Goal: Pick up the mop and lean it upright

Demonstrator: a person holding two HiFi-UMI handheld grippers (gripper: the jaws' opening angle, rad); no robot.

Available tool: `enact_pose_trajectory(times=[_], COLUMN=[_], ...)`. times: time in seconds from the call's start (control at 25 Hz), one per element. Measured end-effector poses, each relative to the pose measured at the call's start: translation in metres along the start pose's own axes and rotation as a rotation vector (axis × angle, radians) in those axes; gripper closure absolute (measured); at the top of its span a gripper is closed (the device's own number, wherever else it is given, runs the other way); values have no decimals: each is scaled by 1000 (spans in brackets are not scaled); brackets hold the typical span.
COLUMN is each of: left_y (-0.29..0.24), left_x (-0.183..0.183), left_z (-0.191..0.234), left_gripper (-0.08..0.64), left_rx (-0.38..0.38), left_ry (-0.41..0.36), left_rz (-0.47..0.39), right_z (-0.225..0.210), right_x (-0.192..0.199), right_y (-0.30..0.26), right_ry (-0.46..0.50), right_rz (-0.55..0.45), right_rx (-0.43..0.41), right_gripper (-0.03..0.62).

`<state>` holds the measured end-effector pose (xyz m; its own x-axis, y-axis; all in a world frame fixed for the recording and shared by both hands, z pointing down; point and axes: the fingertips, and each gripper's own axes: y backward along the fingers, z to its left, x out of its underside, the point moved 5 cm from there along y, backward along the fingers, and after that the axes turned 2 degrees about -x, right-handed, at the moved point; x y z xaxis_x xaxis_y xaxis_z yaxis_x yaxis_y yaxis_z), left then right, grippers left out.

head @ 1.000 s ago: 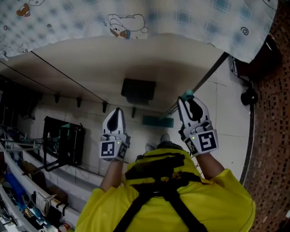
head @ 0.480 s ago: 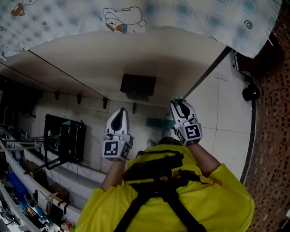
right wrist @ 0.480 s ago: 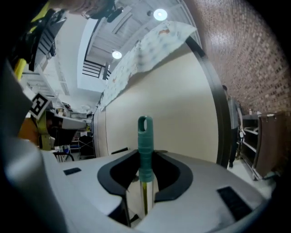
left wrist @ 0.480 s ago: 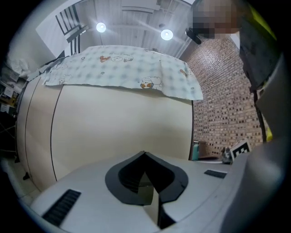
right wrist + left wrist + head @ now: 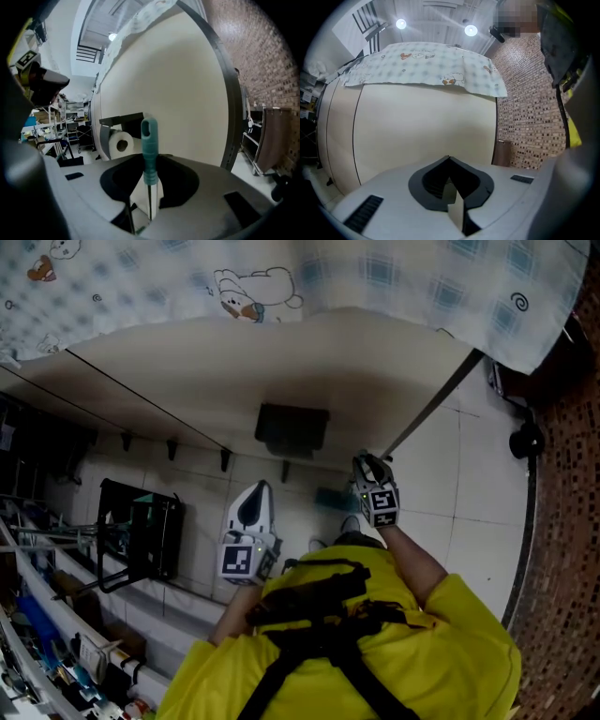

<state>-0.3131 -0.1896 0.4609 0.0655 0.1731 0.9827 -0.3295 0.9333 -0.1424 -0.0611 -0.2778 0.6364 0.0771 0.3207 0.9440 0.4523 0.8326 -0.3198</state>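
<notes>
My right gripper (image 5: 372, 466) is shut on the mop's handle just below its teal grip (image 5: 149, 140). The grip's looped end sticks up past the jaws, close to the cream partition wall (image 5: 234, 371). The thin shaft runs down between the pads. A teal shape by the shoes on the tiled floor looks like the mop head (image 5: 330, 498); the gripper hides part of it. My left gripper (image 5: 258, 495) hangs to the left of the mop. In the left gripper view its jaws (image 5: 451, 183) are closed together with nothing in them, pointing at the same wall.
A black paper-roll holder (image 5: 292, 429) with a white roll (image 5: 121, 143) hangs on the partition. A patterned cloth (image 5: 375, 277) drapes over its top, and a dark edge strip (image 5: 436, 399) runs down its right end. A black cart (image 5: 136, 540) and shelving stand left, a brick wall (image 5: 562, 540) right.
My right gripper has carried the mop handle leftward and farther from the camera, closer to the partition. The left gripper has drifted slightly down and right.
</notes>
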Motion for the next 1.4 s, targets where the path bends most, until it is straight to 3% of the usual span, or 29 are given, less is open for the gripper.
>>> enact_pose_trajectory(times=[0.24, 0.44, 0.48, 0.56, 0.88, 1.04, 1.16, 1.2, 1.4], left_y=[-7, -16, -18, -20, -26, -24, -24, -24, -21], left_x=[9, 6, 7, 7, 8, 2, 2, 1, -18], left_z=[0, -3, -3, -2, 1, 4, 5, 4, 0], left_gripper=[558, 558, 557, 558, 558, 558, 558, 558, 558], left_rx=[-4, -1, 1, -1, -10, -15, -13, -10, 14], left_ry=[14, 23, 20, 22, 32, 33, 45, 43, 49], left_rz=[41, 11, 13, 13, 29, -5, 8, 1, -52], right_z=[-29, -38, -39, -40, -41, -29, -20, -17, 2], right_x=[-6, -14, -15, -11, -35, -83, -130, -147, -207], right_y=[-49, -63, -65, -66, -40, 23, 69, 84, 144], right_ry=[-11, -14, -15, -16, -4, -57, -39, -32, 16], right_rz=[63, 77, 74, 80, 78, -45, -153, -193, -342], right_rx=[55, 116, 120, 102, 98, 50, 24, 21, 17], right_gripper=[486, 482, 477, 383, 374, 446, 521, 574, 588])
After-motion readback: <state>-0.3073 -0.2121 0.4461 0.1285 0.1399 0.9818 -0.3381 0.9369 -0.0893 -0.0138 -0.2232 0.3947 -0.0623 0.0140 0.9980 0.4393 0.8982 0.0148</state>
